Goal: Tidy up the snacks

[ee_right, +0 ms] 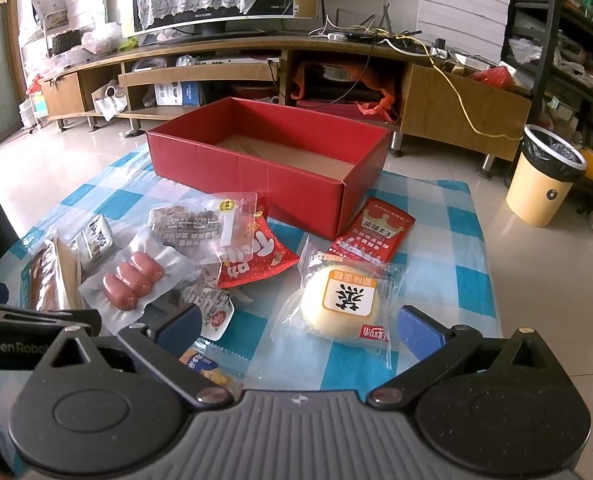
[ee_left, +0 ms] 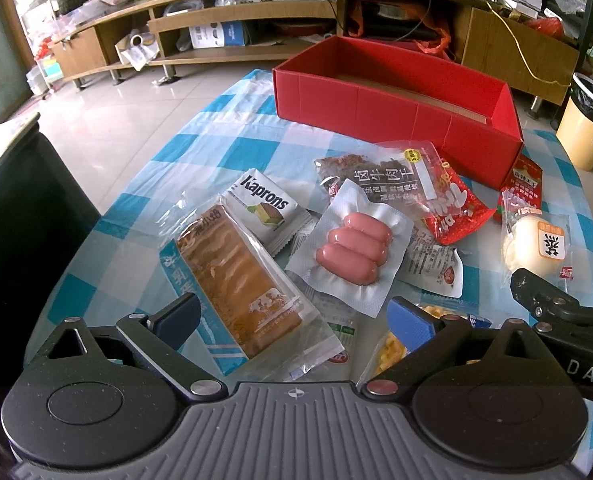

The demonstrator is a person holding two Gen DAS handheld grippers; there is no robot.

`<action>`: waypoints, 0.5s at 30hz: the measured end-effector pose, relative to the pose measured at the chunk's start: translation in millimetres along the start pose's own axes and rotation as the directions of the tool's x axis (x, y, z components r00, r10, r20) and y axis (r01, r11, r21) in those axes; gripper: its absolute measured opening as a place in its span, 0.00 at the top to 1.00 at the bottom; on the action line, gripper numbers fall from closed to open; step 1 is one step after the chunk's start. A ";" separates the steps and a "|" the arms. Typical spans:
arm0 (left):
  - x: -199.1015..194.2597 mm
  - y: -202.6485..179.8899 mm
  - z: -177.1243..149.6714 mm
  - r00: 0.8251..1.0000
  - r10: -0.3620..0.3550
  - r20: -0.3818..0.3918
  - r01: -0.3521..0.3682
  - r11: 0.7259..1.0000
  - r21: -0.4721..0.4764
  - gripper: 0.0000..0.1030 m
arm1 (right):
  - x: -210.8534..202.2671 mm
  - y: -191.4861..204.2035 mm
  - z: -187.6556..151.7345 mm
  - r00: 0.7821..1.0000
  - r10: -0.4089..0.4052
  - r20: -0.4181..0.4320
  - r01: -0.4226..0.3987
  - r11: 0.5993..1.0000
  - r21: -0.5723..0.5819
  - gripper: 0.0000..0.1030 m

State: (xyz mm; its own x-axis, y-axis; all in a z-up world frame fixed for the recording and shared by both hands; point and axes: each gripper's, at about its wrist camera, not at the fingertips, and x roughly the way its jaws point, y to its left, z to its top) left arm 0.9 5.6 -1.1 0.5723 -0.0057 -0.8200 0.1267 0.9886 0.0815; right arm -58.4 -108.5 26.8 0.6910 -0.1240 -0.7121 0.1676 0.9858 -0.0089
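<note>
Before the empty red cardboard box, both the left gripper and right gripper gape wide over a white "Kaprons" wafer sachet, its lettering seemingly blurred in the right view.

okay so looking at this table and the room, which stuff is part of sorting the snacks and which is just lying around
Part of the job:
red box
sausage pack
bread pack
wafer packet
beef jerky bag
round bun
red sachet

Just lying about:
bin
TV stand
yellow cable
</note>
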 end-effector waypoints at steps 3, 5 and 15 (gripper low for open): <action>-0.4 0.3 -0.2 1.000 0.000 -0.001 0.000 1.000 -0.001 0.02 | 0.5 0.1 -0.6 1.000 0.001 -0.003 -0.001 1.000 0.001 0.00; -0.3 0.1 -0.1 1.000 -0.001 0.000 0.001 1.000 0.000 0.02 | 0.6 0.1 -0.6 1.000 0.001 -0.003 -0.001 1.000 0.001 0.00; -0.5 0.5 -0.5 1.000 0.000 0.000 0.000 1.000 0.000 0.02 | 2.2 -0.1 -1.3 1.000 0.004 -0.010 -0.004 1.000 0.004 0.00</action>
State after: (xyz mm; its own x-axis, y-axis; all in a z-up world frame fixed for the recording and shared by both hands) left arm 0.2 6.2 -0.9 0.5720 -0.0056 -0.8202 0.1269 0.9886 0.0817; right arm -57.9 -108.8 24.4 0.6847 -0.1190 -0.7190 0.1677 0.9858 -0.0034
